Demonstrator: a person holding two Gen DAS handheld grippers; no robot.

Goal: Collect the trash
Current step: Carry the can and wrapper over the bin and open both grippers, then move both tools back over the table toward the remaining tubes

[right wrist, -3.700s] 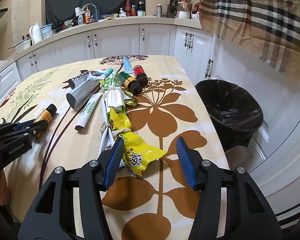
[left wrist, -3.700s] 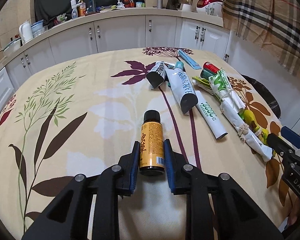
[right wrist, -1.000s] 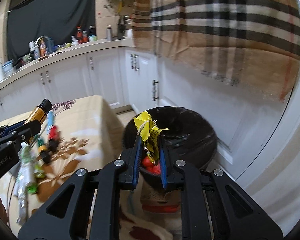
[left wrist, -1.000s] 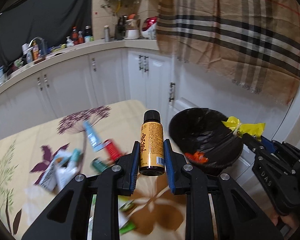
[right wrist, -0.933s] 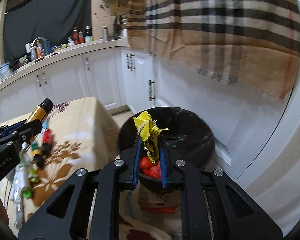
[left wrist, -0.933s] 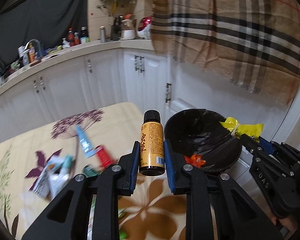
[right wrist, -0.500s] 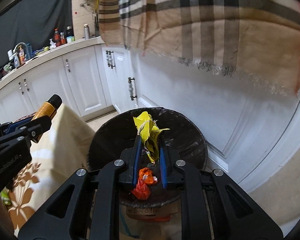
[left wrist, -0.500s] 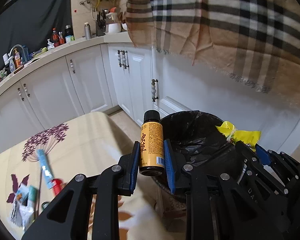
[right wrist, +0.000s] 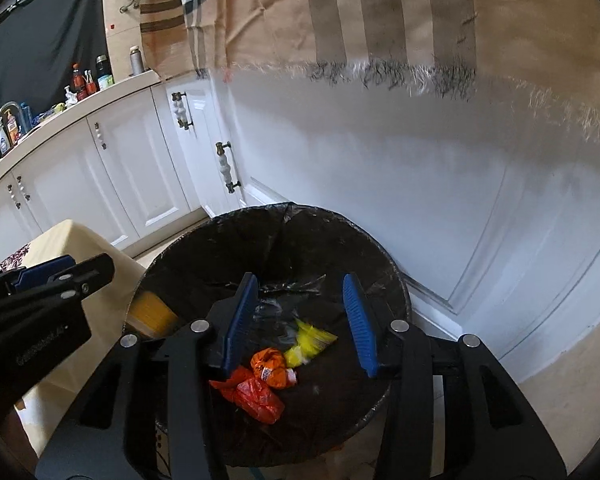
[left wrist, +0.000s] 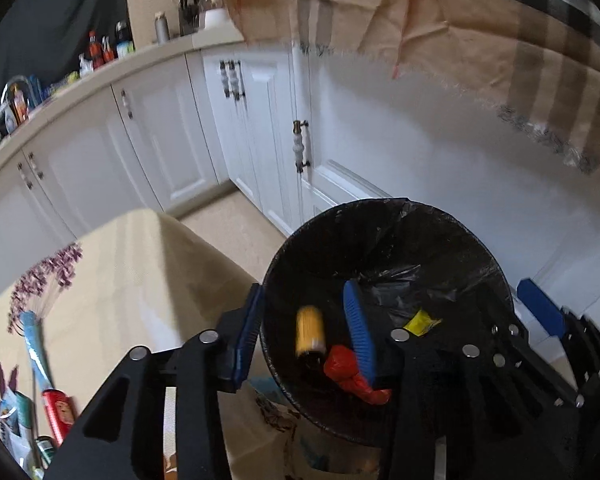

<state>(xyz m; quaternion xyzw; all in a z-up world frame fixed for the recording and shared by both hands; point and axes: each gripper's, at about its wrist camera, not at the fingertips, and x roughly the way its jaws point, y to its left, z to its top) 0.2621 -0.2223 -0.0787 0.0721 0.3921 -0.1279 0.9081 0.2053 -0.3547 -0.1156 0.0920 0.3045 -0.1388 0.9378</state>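
Left to right, the leftover trash – a blue tube (left wrist: pixel 34 346), a red tube (left wrist: pixel 58 410) and a crumpled wrapper (left wrist: pixel 12 416) – lies along the near left edge of the counter (left wrist: pixel 132 280), whose floral cloth ends at the corner just beside the bin (left wrist: pixel 496 280). The left gripper (left wrist: pixel 306 332) hovers over the bin's near rim with its jaws apart and nothing between them; half a second ago they were clamped on the amber bottle (left wrist: pixel 310 332), which is now blurred in free fall inside the black liner. The right gripper (right wrist: pixel 300 320), seen from its own camera, is likewise spread wide over the bin mouth, and the yellow wrapper (right wrist: pixel 308 342) it was holding now lies, motion-smeared, on the bin floor just beside the orange and red bags (right wrist: pixel 260 380) already there.

Both releases appear complete – two items count as collected, and both grippers are free for another trip to the counter, where the tubes and wrapper are the likely next targets.

Surroundings: white cabinet doors (left wrist: pixel 180 132) behind the bin, a cluttered worktop (left wrist: pixel 60 76) at far left, and a plaid cloth (right wrist: pixel 340 12) hanging above. The counter's corner lies between the bin and the leftover trash, and the two grippers hang close together, so withdrawal probably calls for care to keep them apart
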